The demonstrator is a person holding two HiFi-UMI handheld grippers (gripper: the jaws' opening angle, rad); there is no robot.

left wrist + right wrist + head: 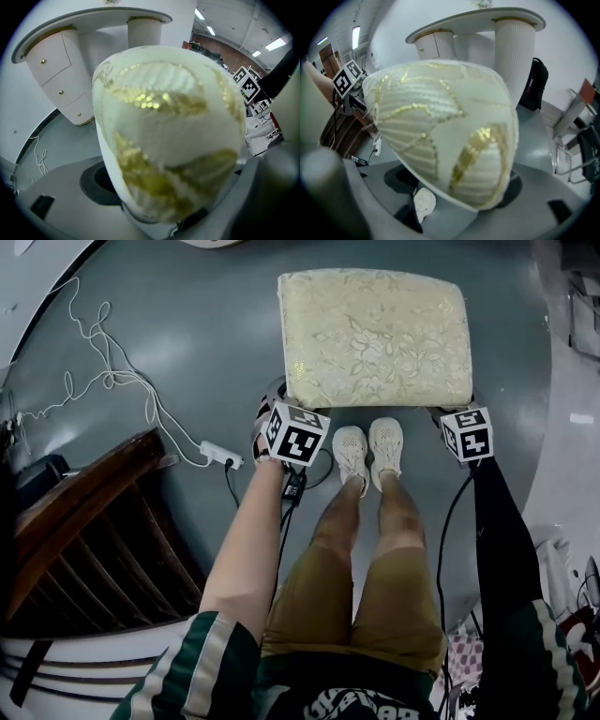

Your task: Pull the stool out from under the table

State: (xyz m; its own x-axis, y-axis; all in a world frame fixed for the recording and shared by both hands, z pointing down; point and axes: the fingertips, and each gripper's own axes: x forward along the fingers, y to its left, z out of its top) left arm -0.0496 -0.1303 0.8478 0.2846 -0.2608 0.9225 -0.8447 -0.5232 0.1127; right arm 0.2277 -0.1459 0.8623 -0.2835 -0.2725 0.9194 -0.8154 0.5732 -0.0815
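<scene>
Stool (375, 338): cushion soft, frame probably stiff, moderately heavy; left tool (279, 407) and right tool (457, 411) clamp its near corners, a sound hold.

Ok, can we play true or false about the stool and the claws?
1. The stool has a pale cushion with a flowery pattern. True.
2. The stool is tucked under the table. False: it stands out on the open floor, with the table behind it.
3. The left claw and the right claw are each at a near corner of the stool. True.
4. The person wears black boots. False: the shoes are white.
5. A white cable lies in loops on the floor. True.
</scene>
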